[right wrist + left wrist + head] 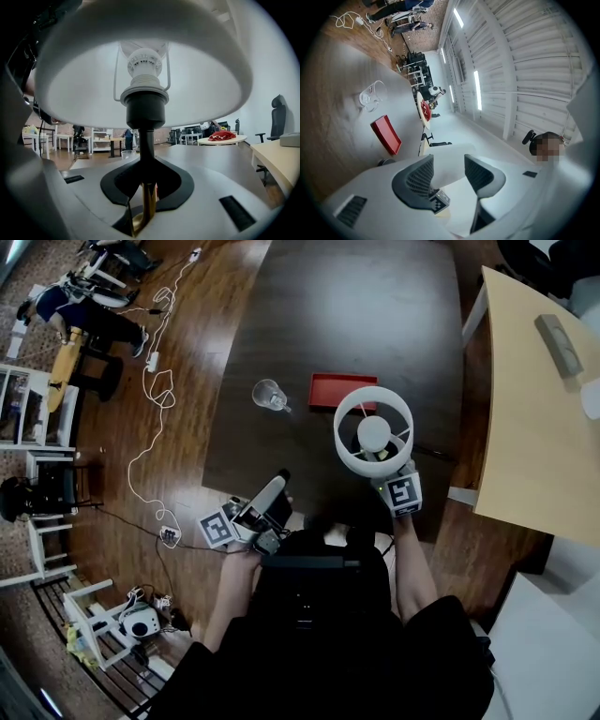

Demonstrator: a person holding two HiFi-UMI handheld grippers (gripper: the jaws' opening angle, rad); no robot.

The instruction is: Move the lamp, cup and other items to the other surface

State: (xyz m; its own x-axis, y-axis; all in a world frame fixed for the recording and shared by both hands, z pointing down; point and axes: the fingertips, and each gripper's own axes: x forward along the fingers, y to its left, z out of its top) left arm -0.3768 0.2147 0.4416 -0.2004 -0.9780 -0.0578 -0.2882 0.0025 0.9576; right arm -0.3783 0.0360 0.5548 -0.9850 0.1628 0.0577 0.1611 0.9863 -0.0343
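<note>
lamp (373, 432): white drum shade, bulb, black socket, brass lower stem; we see it mid-frame in head view, over the near edge of the dark table (375, 306)
right gripper (146, 187): clamped on lamp stem
left gripper (447, 174): jaws apart, gripping nothing
hidden: we can't see the lamp base, covered by shade and jaws

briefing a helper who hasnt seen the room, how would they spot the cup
Find the dark table in the middle of the wooden floor. Near its left edge, left of the flat red tray, stands the cup. It alone is clear and see-through; the lamp is white.
</note>
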